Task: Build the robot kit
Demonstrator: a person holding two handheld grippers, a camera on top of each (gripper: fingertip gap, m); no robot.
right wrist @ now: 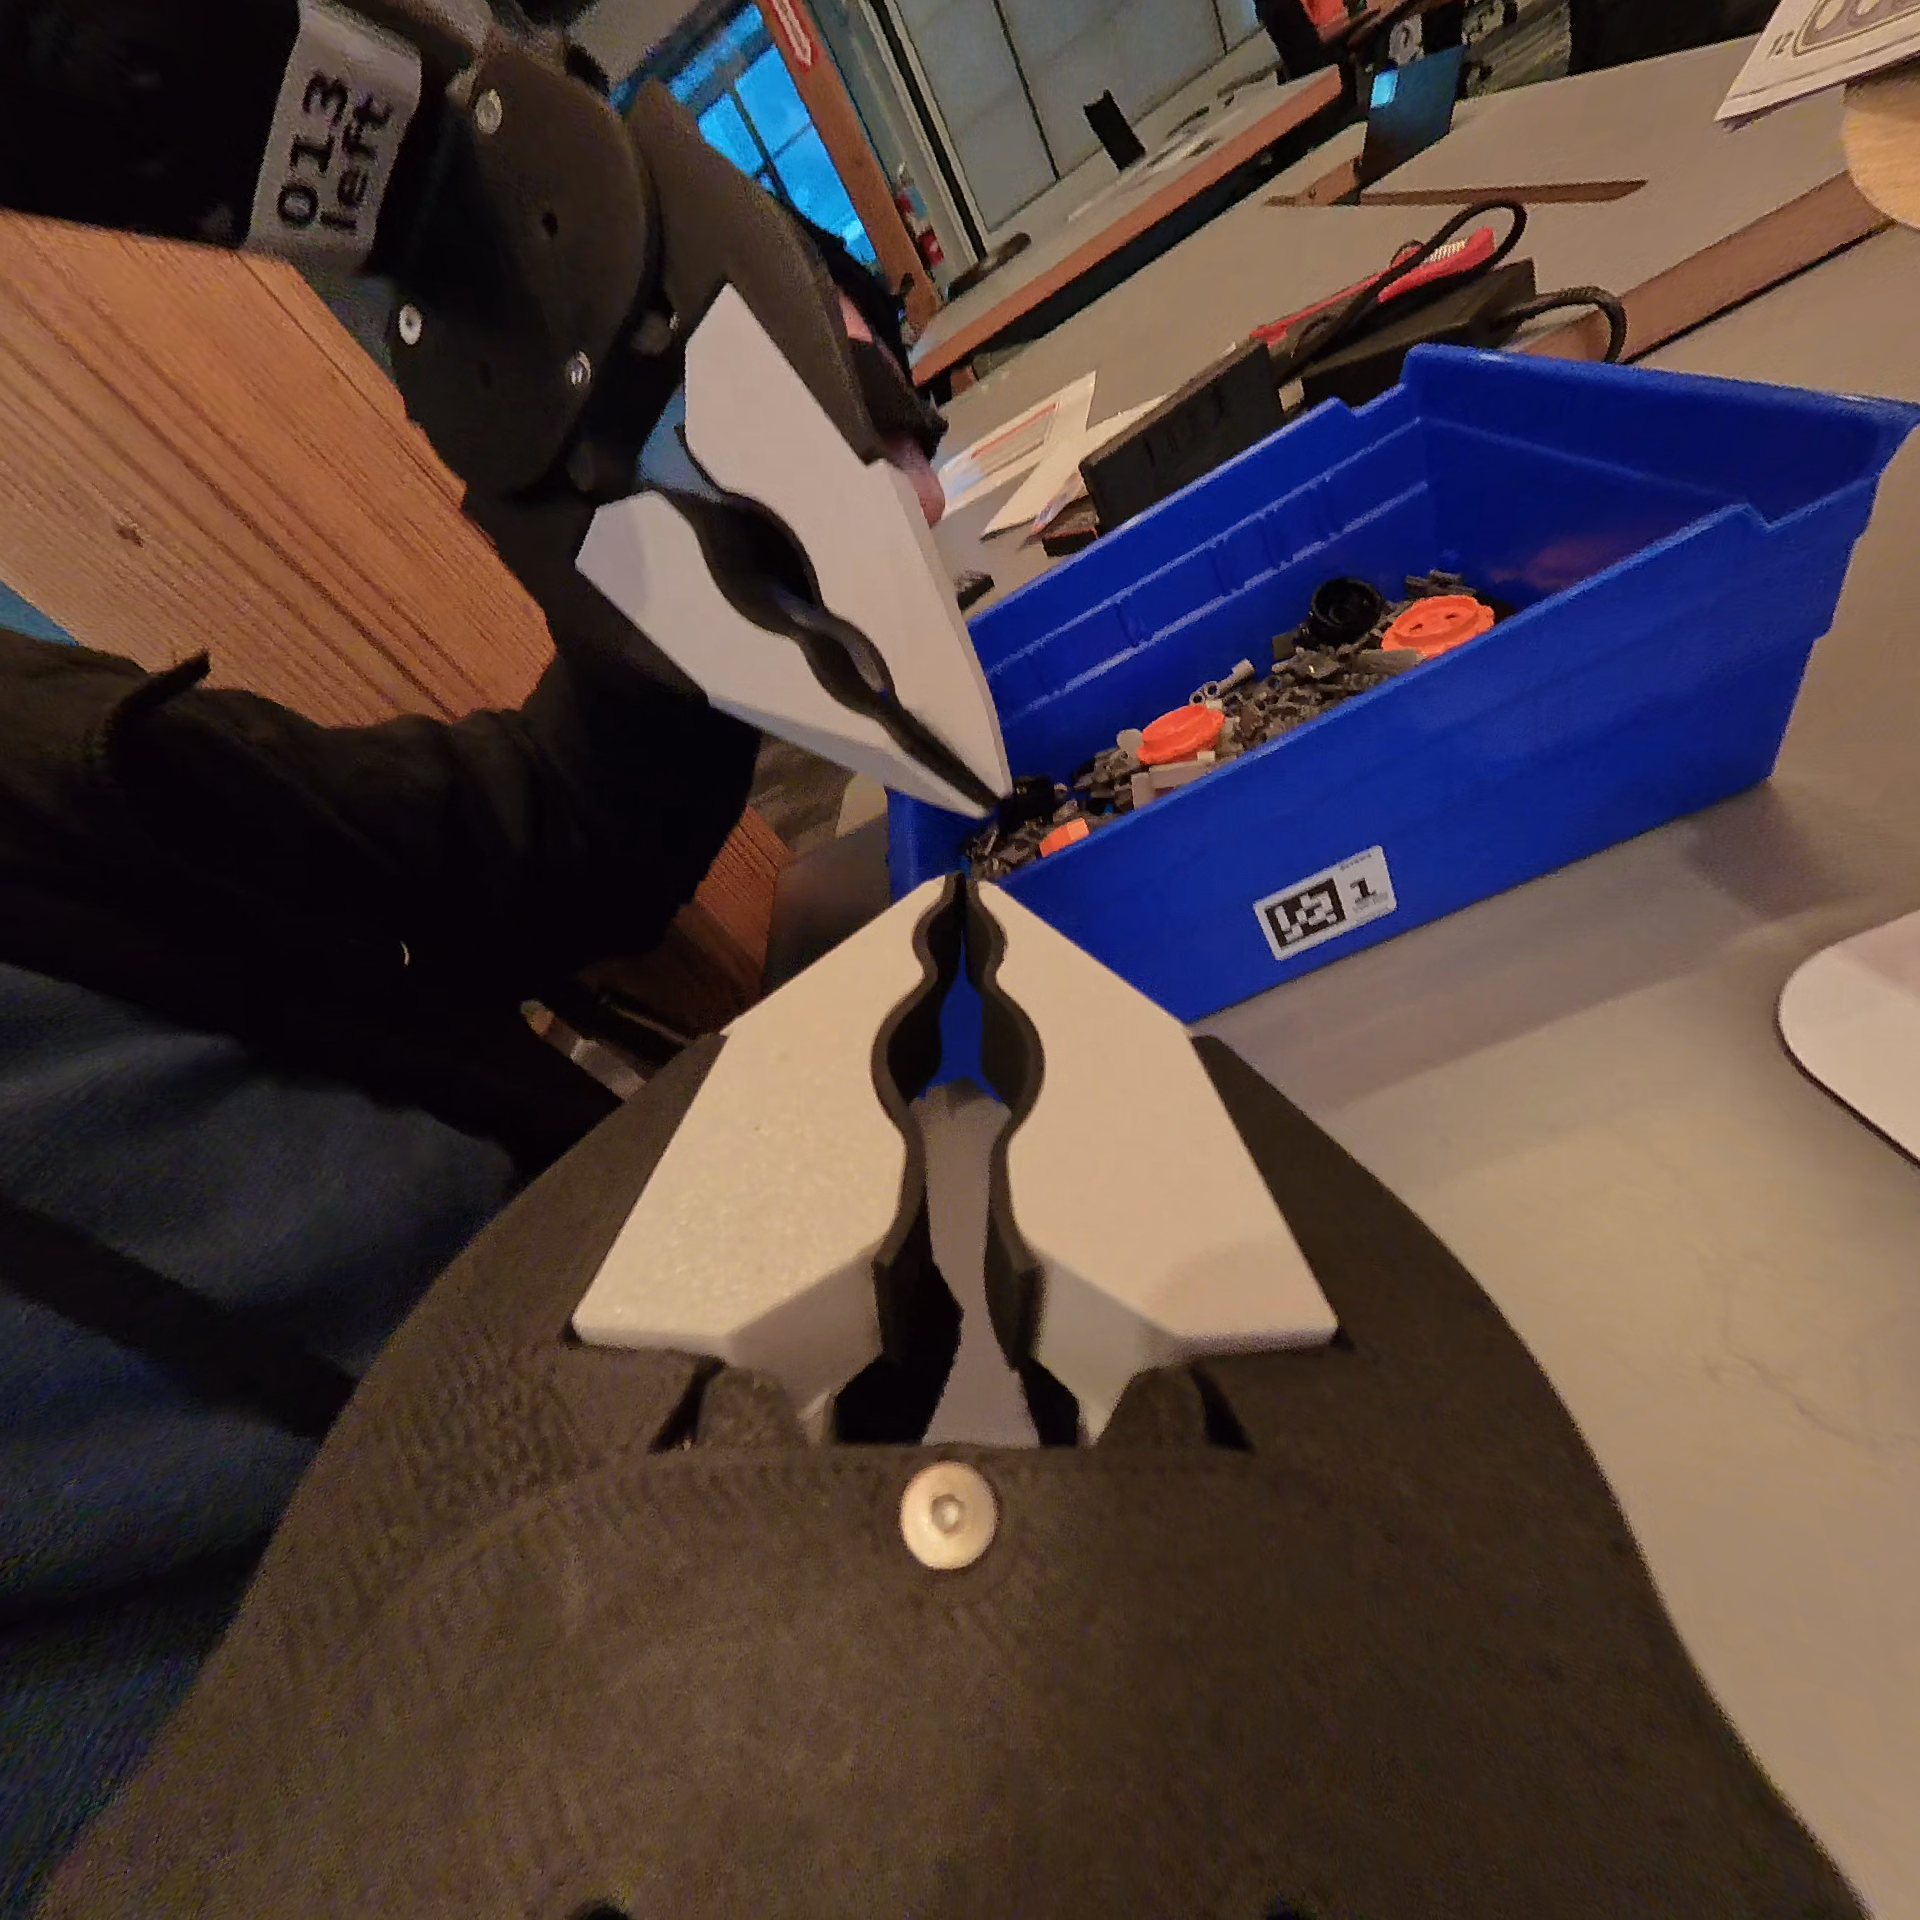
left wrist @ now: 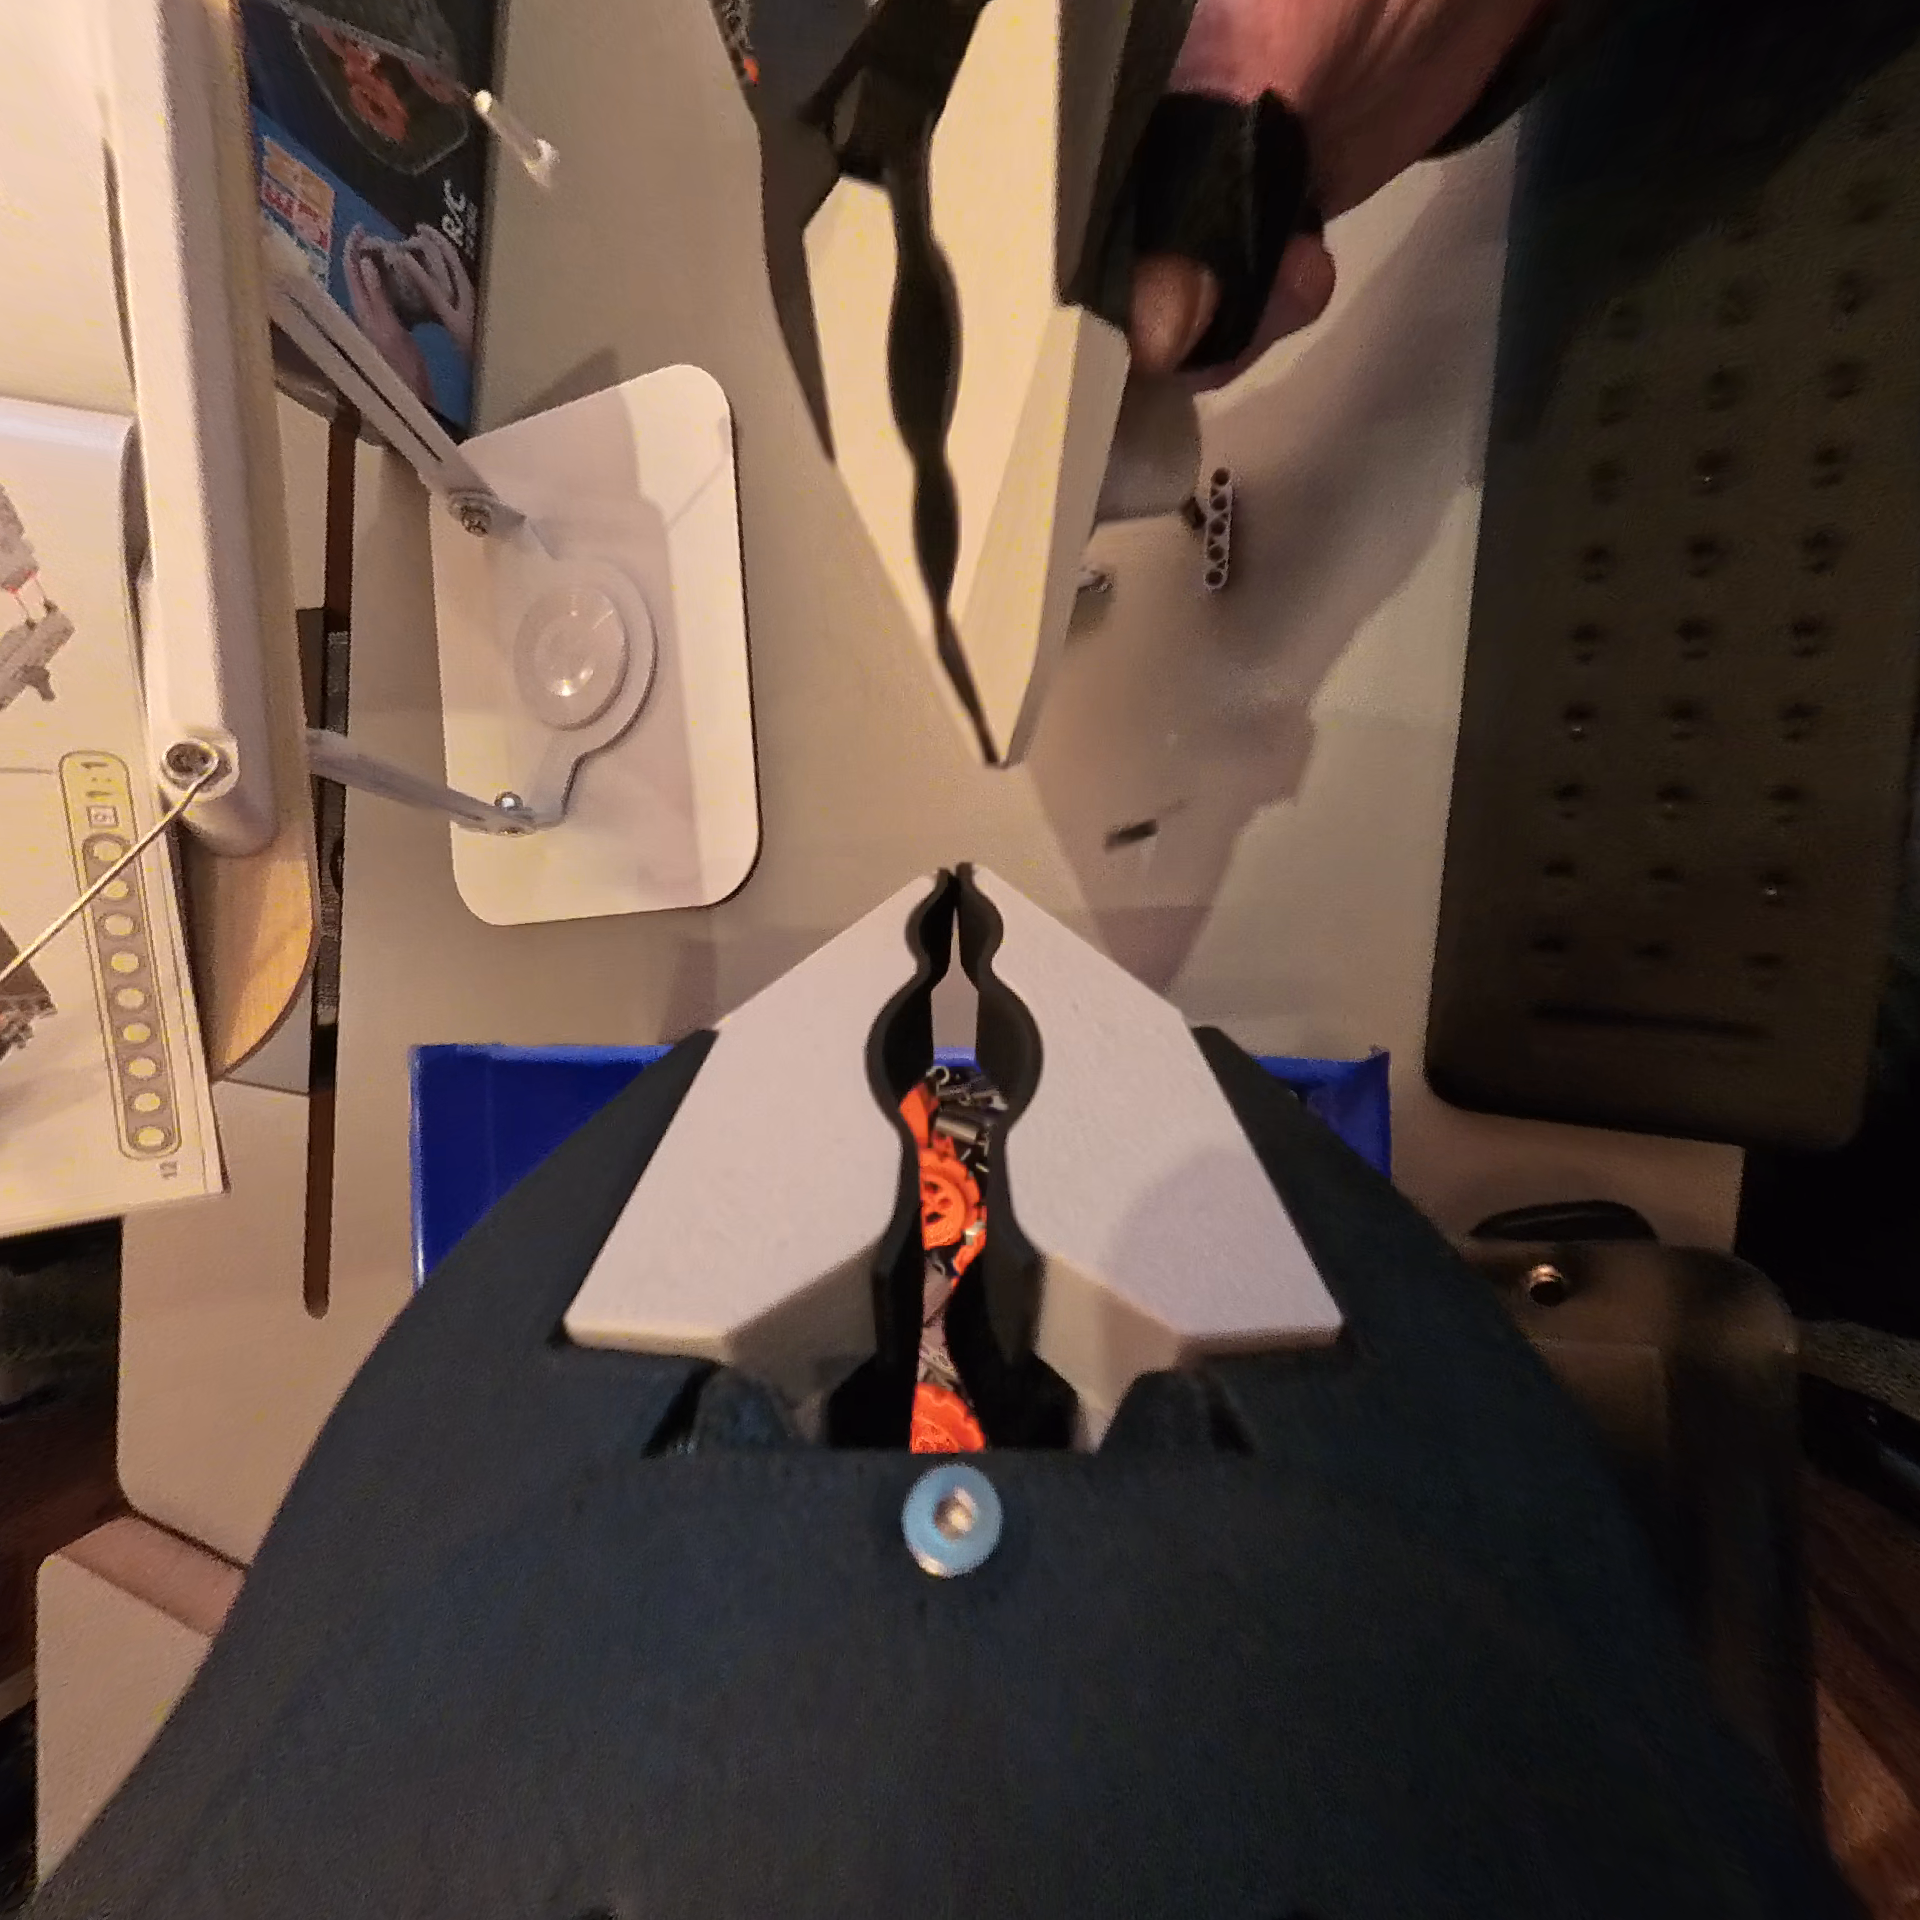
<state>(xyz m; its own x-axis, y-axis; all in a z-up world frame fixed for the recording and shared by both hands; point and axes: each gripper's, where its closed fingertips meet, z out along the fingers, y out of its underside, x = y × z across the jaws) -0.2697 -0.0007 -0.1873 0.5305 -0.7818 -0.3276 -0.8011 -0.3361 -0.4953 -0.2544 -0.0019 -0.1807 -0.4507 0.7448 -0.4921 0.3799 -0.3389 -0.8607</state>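
Observation:
My left gripper [left wrist: 956, 878] is shut, its black pads meeting at the tips. It hangs over a blue bin [left wrist: 488, 1122] of small grey, black and orange parts [left wrist: 940, 1184]. In the right wrist view the left gripper [right wrist: 997, 795] points down at the bin's [right wrist: 1455, 831] near-left corner, just above the dark parts [right wrist: 1039, 821] there. My right gripper [right wrist: 961, 883] is shut, tips close to that same corner, outside the bin wall. In the left wrist view the right gripper [left wrist: 992, 758] comes in from above, tip to tip with the left one. I see nothing between either pair of pads.
A grey holed beam [left wrist: 1216, 530] and a small dark piece [left wrist: 1132, 831] lie on the table. A white stand base [left wrist: 603, 644] and an instruction booklet [left wrist: 83, 935] are at the left, a black perforated pad [left wrist: 1683, 623] at the right. A wooden block [right wrist: 208, 468] and a dark sleeve [right wrist: 364, 831] are nearby. Left and right tips are no more than a few centimetres apart. The white stand base [left wrist: 603, 644] is about 25 centimeters from both grippers' fingertips.

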